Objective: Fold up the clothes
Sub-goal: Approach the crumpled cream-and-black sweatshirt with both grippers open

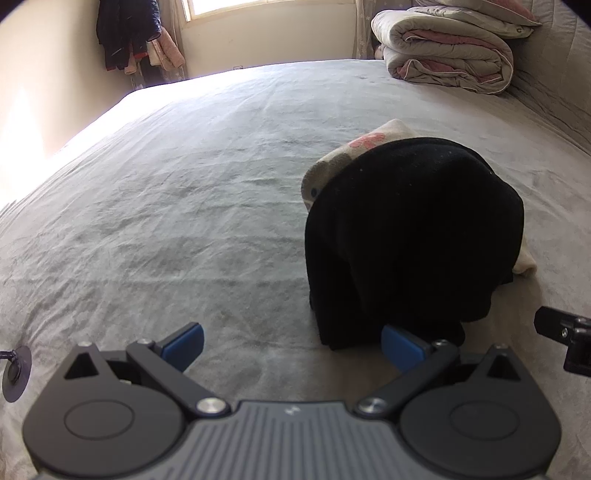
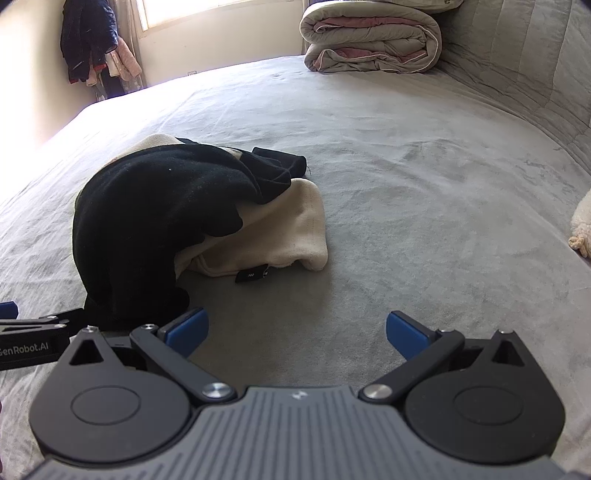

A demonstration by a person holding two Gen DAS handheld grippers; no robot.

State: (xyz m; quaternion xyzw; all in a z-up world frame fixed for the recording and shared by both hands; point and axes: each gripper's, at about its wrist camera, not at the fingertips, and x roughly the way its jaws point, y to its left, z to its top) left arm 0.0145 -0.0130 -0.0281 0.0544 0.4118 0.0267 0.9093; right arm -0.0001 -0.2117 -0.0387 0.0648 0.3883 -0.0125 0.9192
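Note:
A heap of clothes lies on the grey bed: a black garment (image 1: pixel 410 229) draped over a cream one with a pink print (image 1: pixel 354 147). In the right wrist view the black garment (image 2: pixel 155 214) covers the cream garment (image 2: pixel 280 229), whose small black label (image 2: pixel 252 275) pokes out in front. My left gripper (image 1: pixel 291 347) is open, low over the sheet, its right pad beside the black garment's near edge. My right gripper (image 2: pixel 297 332) is open over bare sheet, the heap ahead to its left. Nothing sits between either pair of fingers.
A rolled grey and pink quilt (image 1: pixel 447 48) lies at the bed's far right by the grey headboard (image 2: pixel 535 74). Clothes hang in the far left corner (image 1: pixel 129 33) under a bright window. A fluffy white item (image 2: pixel 581 225) pokes in at the right edge.

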